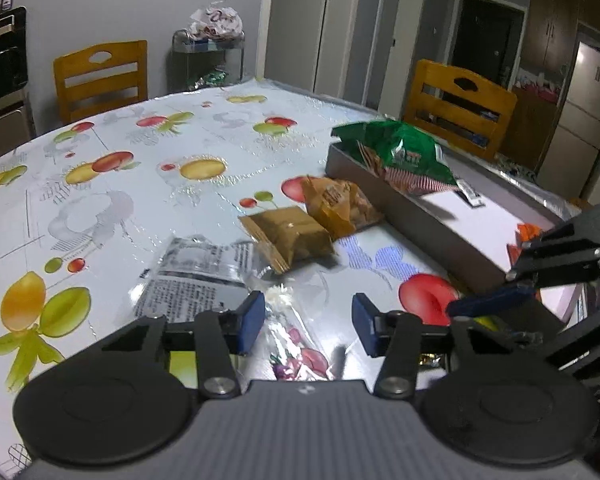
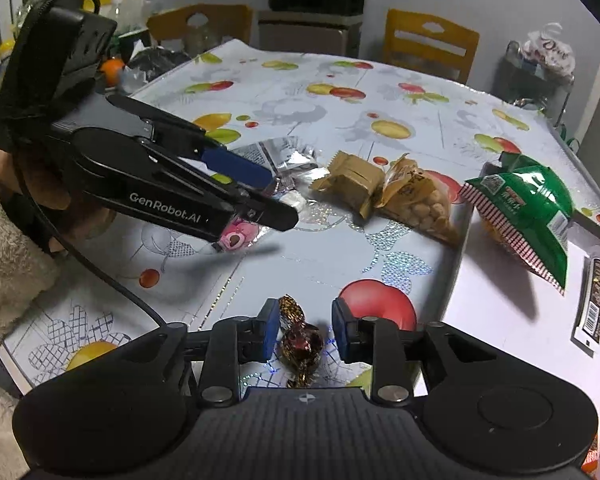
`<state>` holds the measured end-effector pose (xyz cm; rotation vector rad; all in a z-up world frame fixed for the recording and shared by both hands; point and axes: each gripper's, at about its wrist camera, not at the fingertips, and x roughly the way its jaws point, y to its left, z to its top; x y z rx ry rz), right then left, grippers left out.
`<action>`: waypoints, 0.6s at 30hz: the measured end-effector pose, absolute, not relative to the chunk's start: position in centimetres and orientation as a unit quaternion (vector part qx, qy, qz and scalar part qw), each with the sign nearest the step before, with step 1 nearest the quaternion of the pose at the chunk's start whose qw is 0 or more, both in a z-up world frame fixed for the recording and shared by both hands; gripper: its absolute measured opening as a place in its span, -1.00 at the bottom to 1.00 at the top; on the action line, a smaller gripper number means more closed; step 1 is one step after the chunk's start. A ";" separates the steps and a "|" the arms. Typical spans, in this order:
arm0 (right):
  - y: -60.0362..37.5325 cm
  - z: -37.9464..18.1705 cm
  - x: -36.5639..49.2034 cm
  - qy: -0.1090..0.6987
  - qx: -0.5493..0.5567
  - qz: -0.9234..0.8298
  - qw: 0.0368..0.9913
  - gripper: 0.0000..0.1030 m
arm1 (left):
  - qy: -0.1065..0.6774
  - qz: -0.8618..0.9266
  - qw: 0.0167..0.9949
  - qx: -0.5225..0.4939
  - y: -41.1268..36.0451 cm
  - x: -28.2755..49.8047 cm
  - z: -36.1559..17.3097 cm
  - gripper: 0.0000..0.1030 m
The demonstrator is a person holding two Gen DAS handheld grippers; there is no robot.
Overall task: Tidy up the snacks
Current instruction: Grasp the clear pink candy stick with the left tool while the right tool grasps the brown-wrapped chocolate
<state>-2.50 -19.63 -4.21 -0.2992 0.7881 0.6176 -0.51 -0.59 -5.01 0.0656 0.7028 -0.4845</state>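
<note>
Left wrist: left gripper [image 1: 308, 322] fingers half open over a clear candy wrapper [image 1: 296, 344] on the bench [image 1: 148, 184]; pads not touching. Light, crinkly, slippery; pinch mid-body.
Right wrist: right gripper [image 2: 305, 330] fingers narrow, astride a foil candy [image 2: 298, 340]; contact unclear. Small, firm; grip its body.

The side of the left hand-held gripper [image 2: 274, 196] carries the white words "GenRobot.AI"; the print on the snack packets is too small to read.
</note>
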 end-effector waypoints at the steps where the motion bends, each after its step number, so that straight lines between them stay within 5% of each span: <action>1: -19.7 -4.3 -2.5 0.377 -0.142 0.295 0.866 -0.32 | 0.344 -0.231 0.909 0.036 -0.8 -0.4 -5.2 -0.08; 15: -19.5 -5.1 -2.7 0.378 -0.132 0.307 0.863 -0.32 | 0.336 -0.219 0.915 0.042 -1.8 0.2 -6.8 -0.08; 18: -19.6 -5.3 -2.7 0.380 -0.132 0.306 0.863 -0.32 | 0.335 -0.233 0.911 0.053 -2.1 0.0 -6.7 -0.23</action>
